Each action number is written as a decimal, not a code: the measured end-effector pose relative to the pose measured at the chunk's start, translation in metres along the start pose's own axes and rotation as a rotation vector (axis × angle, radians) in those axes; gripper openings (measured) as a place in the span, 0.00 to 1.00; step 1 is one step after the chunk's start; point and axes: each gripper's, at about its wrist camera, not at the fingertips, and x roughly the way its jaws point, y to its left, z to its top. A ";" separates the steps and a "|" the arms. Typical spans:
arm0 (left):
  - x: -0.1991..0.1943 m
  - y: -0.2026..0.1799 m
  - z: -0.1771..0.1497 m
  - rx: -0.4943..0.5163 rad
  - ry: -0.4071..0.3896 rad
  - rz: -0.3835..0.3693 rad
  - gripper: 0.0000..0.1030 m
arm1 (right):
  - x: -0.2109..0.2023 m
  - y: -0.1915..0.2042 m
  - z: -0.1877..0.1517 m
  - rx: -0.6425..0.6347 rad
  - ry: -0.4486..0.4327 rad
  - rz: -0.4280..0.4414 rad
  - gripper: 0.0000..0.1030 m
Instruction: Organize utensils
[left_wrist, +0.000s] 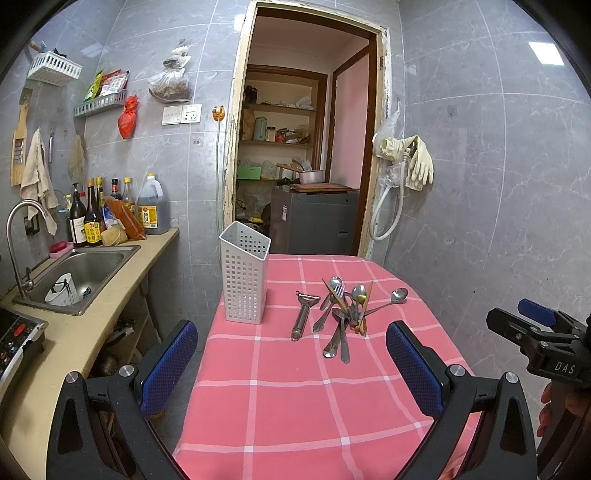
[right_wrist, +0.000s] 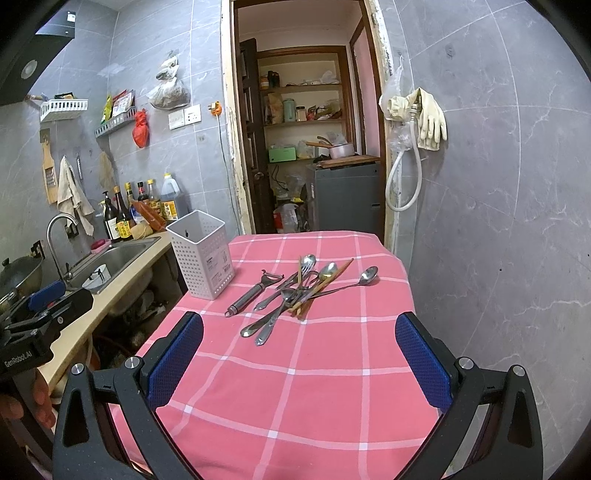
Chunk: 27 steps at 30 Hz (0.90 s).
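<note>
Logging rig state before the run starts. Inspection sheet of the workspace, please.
Surface: table under a pink checked cloth, flat.
Job's things: white perforated holder upright, looks empty; peeler lying alone beside it; utensil pile of spoons, a fork and chopsticks, crossed over each other.
Clutter: nothing seen on the cloth.
Grippers: left gripper and right gripper both open, holding nothing, short of the pile.
Cables: white hose on the wall, off the table.
Surroundings: sink, sauce bottles, open doorway.

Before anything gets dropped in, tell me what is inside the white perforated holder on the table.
The white holder stands upright on the pink tablecloth. In the right wrist view only bare inner walls show near its rim; its bottom is hidden by its own walls. The utensil pile lies outside, beside it.
</note>
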 end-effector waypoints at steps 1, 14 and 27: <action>0.000 0.000 0.000 0.000 0.001 0.000 1.00 | 0.000 0.000 0.000 0.001 0.000 0.001 0.99; 0.000 0.000 0.000 0.001 0.003 0.001 1.00 | 0.000 0.000 0.000 0.000 0.002 0.001 0.99; 0.008 0.006 -0.023 -0.001 0.015 0.000 1.00 | 0.001 0.002 -0.001 -0.006 0.003 -0.003 0.99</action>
